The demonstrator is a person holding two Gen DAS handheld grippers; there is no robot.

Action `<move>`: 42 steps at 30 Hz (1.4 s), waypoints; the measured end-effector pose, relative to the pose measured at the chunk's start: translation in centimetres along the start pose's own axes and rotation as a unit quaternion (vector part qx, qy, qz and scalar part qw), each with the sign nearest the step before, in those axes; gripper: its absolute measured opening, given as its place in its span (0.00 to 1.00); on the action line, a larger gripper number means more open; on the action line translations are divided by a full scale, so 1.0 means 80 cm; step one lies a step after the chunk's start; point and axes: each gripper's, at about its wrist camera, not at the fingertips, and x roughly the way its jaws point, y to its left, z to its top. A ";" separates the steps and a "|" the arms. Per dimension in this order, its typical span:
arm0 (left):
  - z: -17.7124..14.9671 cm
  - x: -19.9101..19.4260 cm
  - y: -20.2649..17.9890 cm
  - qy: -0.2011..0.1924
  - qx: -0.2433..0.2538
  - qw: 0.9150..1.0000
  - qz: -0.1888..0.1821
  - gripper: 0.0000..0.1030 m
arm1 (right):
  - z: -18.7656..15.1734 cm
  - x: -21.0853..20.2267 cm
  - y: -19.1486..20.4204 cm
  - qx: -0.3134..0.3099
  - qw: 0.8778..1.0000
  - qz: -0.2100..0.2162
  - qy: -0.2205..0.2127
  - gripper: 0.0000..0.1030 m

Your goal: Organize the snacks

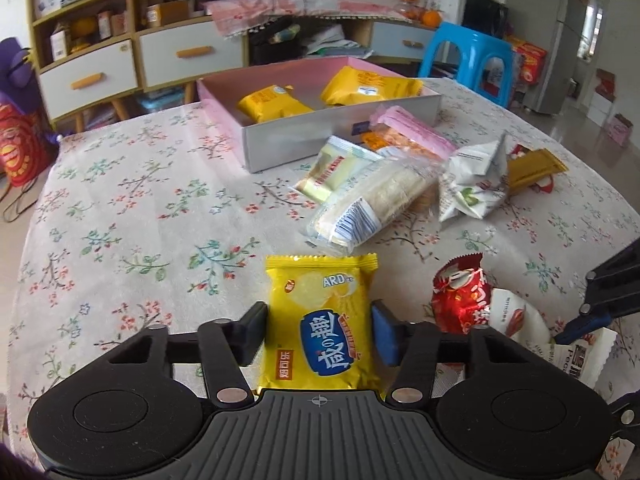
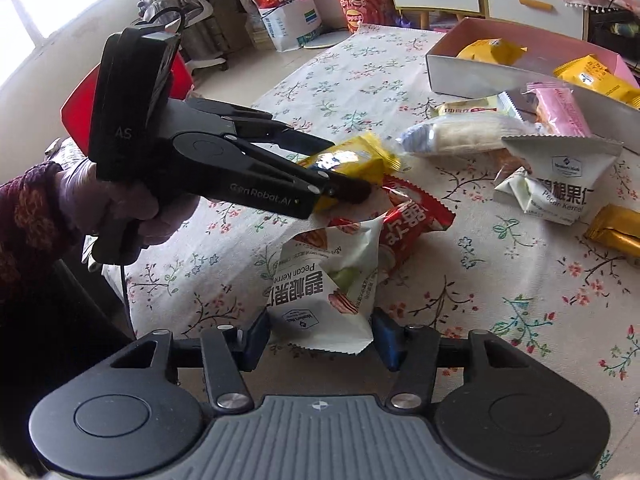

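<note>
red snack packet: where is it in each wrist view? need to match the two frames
Left wrist: red snack packet lies lower right, right of the yellow packet between this gripper's pads.
Right wrist: the red snack packet lies at centre, partly under the white pecan bag, just right of the left gripper.
Shared landmark: the pink box, up the table in both views.

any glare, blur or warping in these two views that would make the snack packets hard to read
Left wrist view: fisheye bends the table edge and shelves; the yellow packet between the left gripper pads is sharp and evenly lit. Right wrist view: the window top left is blown out, the same packet looks smeared with foil glare, while the pecan packet at the right gripper stays legible.
</note>
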 end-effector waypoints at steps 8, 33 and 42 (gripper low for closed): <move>0.002 -0.002 0.008 0.005 -0.029 0.999 0.037 0.48 | 0.004 -0.005 -0.010 0.002 1.000 -0.013 -0.011 0.41; 0.025 -0.018 0.023 0.010 -0.104 0.993 0.052 0.48 | 0.036 -0.037 -0.053 0.041 0.996 -0.028 -0.070 0.28; 0.018 -0.008 0.011 0.035 -0.088 0.994 0.055 0.48 | 0.036 -0.017 -0.069 0.094 0.995 -0.005 -0.045 0.60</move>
